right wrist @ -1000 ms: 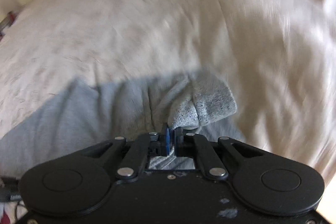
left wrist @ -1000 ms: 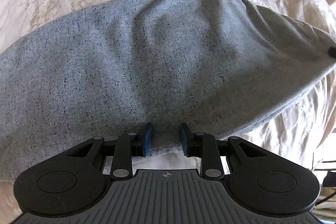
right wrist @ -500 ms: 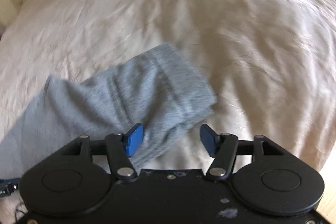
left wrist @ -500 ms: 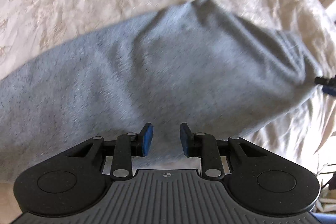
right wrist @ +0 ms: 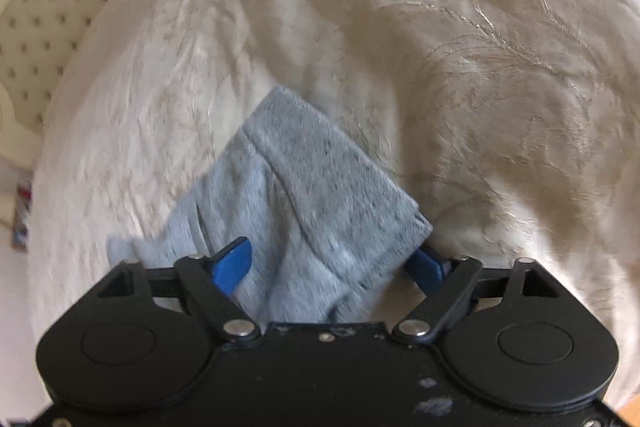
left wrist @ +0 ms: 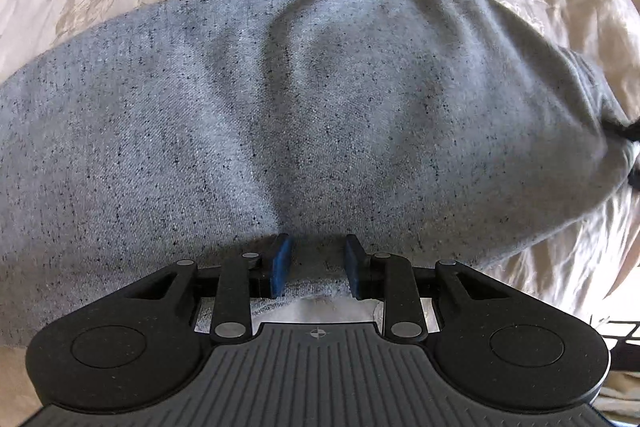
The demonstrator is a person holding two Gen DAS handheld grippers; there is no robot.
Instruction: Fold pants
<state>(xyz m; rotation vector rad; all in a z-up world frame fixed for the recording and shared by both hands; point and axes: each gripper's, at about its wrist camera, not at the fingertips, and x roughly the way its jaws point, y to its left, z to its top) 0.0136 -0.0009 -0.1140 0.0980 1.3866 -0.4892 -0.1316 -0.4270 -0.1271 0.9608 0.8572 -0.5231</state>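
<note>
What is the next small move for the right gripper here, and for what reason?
Probably finish closing the right gripper on the ribbed cuff of the grey pants. Its jaws are closing with the cuff between them, though the blue pads do not seem to press it yet. The left gripper sits at the near edge, over the cream bedspread.

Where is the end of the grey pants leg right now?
In the right wrist view the cuffed end of the grey pants lies on the cream bedspread, low in the middle, between the closing jaws of the right gripper.
</note>
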